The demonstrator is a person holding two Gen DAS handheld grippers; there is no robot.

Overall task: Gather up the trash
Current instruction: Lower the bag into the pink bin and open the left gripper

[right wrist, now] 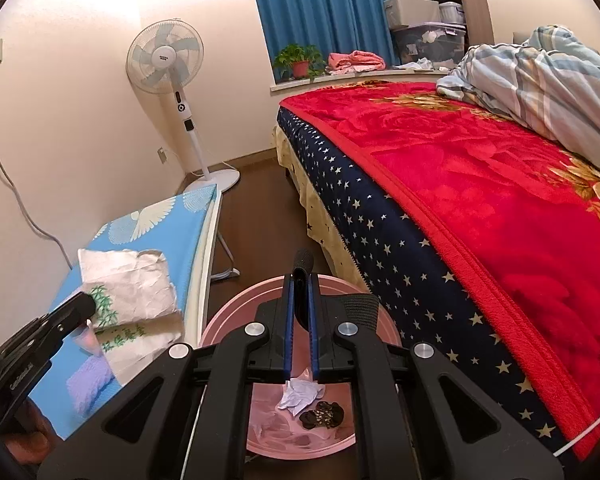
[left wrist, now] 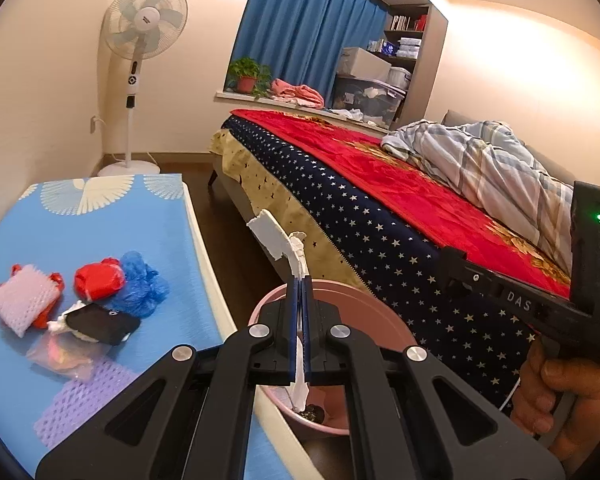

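**Light, crushable litter: pinch it at a fold, drop it in the bin**

The left gripper (left wrist: 299, 280) is clamped on a crumpled sheet of white paper (left wrist: 274, 236), which sticks up past the fingertips and hangs out behind them, over the pink bin (left wrist: 332, 292) standing on the floor between the table's long edge and the bed (left wrist: 380, 208). In the right wrist view the same paper (right wrist: 132, 280) shows green print. It looks thin, limp and nearly weightless, so it should fall free once released.

The right gripper (right wrist: 301, 276) is closed on a black sock-like piece (right wrist: 304, 260), soft and floppy, also above the bin, where scraps already lie.

Near the table's (left wrist: 100, 216) near-left edge sit the remaining pieces: a pink foam net (left wrist: 18, 304), a red bag (left wrist: 100, 278), a blue bag (left wrist: 140, 284), a black wrapper (left wrist: 104, 322), a clear pouch (left wrist: 60, 354) and a purple foam net (left wrist: 88, 396). All seem light and compressible; the films may be slippery, so a bunched fold or raised edge is probably the safest hold.
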